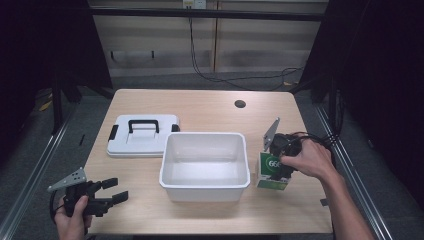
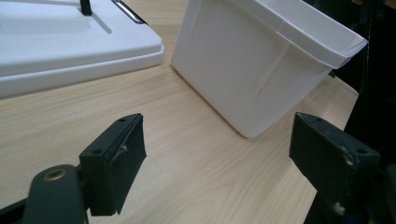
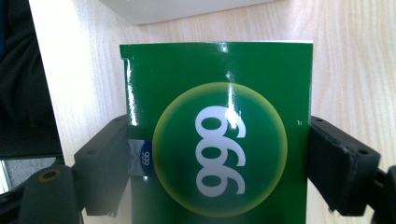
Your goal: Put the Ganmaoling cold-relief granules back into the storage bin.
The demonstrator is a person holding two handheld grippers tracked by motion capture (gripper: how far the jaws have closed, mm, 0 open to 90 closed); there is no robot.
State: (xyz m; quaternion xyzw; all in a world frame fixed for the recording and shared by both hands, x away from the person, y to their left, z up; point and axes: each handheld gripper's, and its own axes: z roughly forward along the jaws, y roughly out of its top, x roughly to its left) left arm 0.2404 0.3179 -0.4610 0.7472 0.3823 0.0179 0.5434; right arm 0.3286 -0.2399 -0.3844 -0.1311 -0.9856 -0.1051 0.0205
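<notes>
**Right gripper clamped on green box beside the white tub**

On the light wooden tabletop (image 1: 200,107), the right gripper (image 1: 281,161) stood just to the right of a white plastic tub (image 1: 204,165), its jaws closed on the two sides of a green box (image 1: 271,171) printed with "999" in a pale circle. In the right gripper view the box (image 3: 219,135) sat squarely between the two black jaws, each pressed against one of its sides, with the wood beneath it. The person's right hand (image 1: 309,157) wrapped the gripper body from behind.

The left gripper (image 1: 113,191) rested near the front left corner of the tabletop, held in the left hand (image 1: 72,215), its jaws spread wide with nothing between them. Its own view looked across bare wood toward the tub's outer wall (image 2: 252,70) and the edge of a flat white lid (image 2: 70,51). That lid (image 1: 142,135), with a black handle and side clips, lay just left of the tub, behind the left gripper.
</notes>
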